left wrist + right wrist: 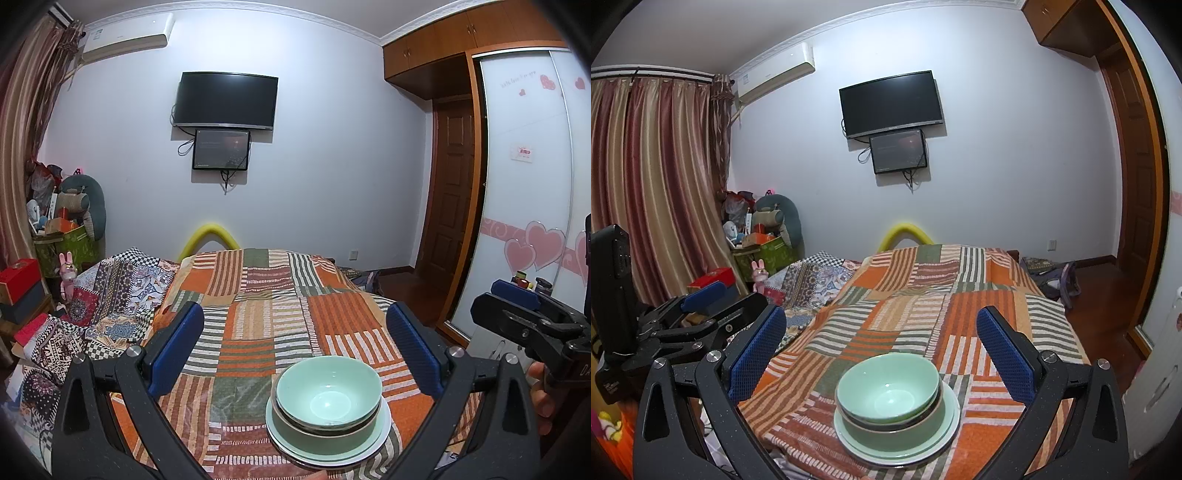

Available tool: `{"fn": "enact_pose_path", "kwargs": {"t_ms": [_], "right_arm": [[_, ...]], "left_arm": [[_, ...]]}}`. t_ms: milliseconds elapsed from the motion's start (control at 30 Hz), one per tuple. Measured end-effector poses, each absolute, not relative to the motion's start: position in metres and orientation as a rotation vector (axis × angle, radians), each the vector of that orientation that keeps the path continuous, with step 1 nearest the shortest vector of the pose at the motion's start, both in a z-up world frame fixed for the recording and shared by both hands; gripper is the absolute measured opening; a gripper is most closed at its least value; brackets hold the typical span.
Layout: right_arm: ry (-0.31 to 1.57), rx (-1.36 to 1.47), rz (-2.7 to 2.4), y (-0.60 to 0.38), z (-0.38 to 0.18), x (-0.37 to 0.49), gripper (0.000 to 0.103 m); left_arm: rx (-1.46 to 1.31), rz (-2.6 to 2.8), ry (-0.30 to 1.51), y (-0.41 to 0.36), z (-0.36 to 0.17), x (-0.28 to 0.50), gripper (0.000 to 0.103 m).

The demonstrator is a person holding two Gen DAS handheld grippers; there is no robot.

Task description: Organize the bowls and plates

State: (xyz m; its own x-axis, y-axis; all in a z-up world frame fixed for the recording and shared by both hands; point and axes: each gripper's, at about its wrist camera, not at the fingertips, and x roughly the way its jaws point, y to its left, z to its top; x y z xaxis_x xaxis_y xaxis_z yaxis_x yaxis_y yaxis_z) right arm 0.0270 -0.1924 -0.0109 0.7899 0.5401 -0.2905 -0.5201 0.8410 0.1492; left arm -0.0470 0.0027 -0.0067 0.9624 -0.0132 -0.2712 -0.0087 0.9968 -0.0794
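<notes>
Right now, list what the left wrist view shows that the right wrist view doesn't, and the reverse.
Only the left wrist view shows the wardrobe door with pink hearts and the right gripper from the side. Only the right wrist view shows the striped curtains in full and the left gripper from the side. Both show the stacked green bowls on plates, the patchwork bedspread, the wall TV, and open jaws holding nothing.
</notes>
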Motion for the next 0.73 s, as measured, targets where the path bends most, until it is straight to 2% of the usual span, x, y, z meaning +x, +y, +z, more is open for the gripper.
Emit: {"fn": "enact_pose_path", "kwargs": {"t_ms": [733], "right_arm": [[0.360,0.067,0.567,-0.1914,-0.0162,0.0326,0.103]], "left_arm": [[-0.102,-0.021,0.312,0.0035,-0.0112,-0.0407,0.101]]}}
